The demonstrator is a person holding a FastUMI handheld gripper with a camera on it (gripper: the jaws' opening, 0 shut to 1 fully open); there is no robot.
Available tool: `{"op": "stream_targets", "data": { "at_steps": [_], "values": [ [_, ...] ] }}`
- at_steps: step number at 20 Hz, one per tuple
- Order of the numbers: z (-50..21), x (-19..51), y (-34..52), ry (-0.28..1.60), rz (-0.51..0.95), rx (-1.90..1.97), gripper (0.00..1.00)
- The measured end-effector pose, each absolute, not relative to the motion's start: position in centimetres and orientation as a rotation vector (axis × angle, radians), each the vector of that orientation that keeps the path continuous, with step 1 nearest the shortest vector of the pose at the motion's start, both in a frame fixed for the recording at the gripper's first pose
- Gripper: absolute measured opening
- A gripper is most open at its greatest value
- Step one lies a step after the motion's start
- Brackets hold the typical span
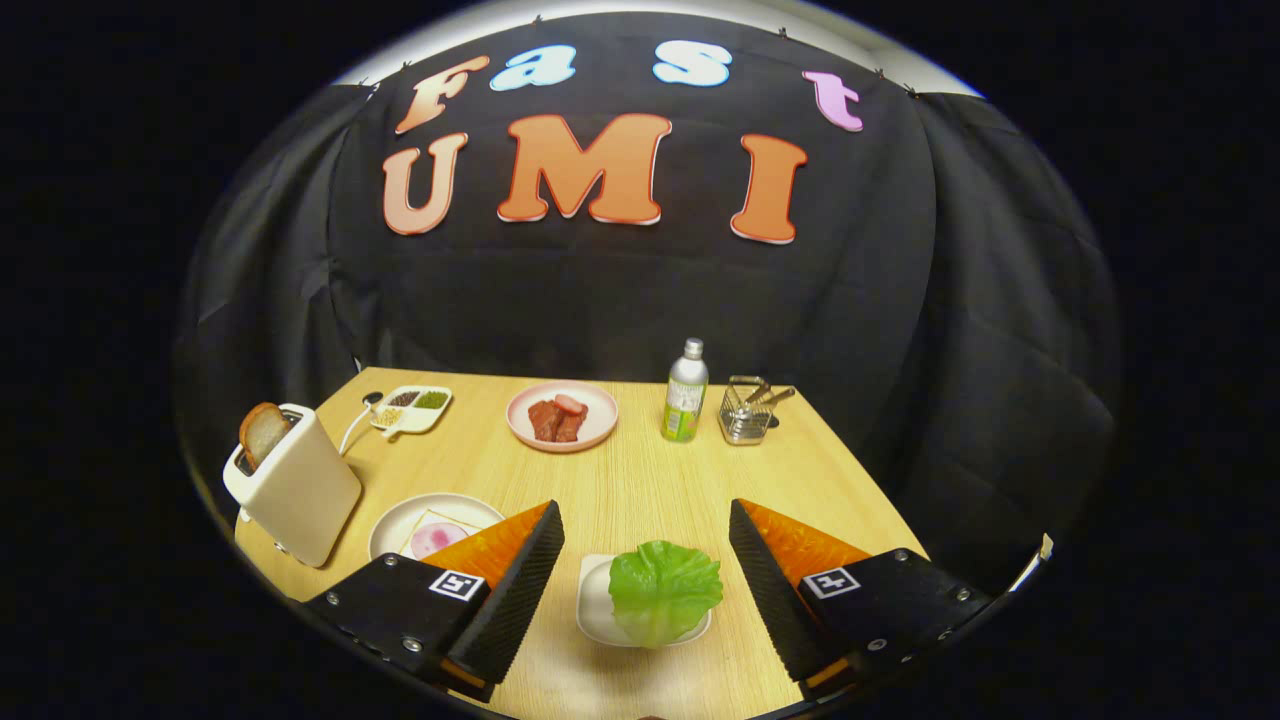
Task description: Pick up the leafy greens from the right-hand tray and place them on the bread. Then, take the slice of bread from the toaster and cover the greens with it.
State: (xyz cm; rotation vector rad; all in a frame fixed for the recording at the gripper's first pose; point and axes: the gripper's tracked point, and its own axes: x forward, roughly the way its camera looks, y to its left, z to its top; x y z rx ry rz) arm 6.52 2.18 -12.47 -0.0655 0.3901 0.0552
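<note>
Between your two fingers, on the near part of the wooden table (640, 500), the leafy greens (665, 590) lie on a small white tray (593, 610). The leaf is ruffled and nearly as wide as it is long; its slight long axis runs near to far, with the frilly broad edge toward the far side and the paler stem end toward you, hanging over the tray's near rim. Your gripper (646, 560) is spread wide, with a finger standing well clear on each side of the leaf and neither touching it. Both fingers (520, 580) slope down toward the table and point away from you, toward the booth's far wall, so the tool is held above the near edge and pitched forward over the tray.

Just left of the left finger, partly hidden by it, a round white plate (400, 525) carries a slice of bread (432, 522) with a pink round piece (438, 540) on top. Farther left stands the cream toaster (295, 485), a browned slice (262, 432) sticking up from its slot and its cord (352, 428) trailing toward the far side. Beyond that sits a small divided dish (412, 408) with dark, green and pale fillings. At the far middle a pink plate (560, 418) holds reddish meat pieces (556, 418). To its right stand a silver bottle with a green label (685, 405) and a wire basket (746, 412) holding utensils.
</note>
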Motion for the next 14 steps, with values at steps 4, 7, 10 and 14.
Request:
{"op": "stream_targets", "data": {
  "at_steps": [4, 7, 10, 14],
  "values": [
    [-17.8, 7.9, 1.7, 0.525, 0.044, -0.079, 1.00],
    [-20.7, 8.7, 1.4, 0.616, 0.039, -0.071, 1.00],
    [-23.1, 9.2, 1.0, 0.717, 0.023, -0.049, 1.00],
    [-26.0, 9.8, 1.3, 0.859, 0.047, -0.049, 1.00]
  ]
}}
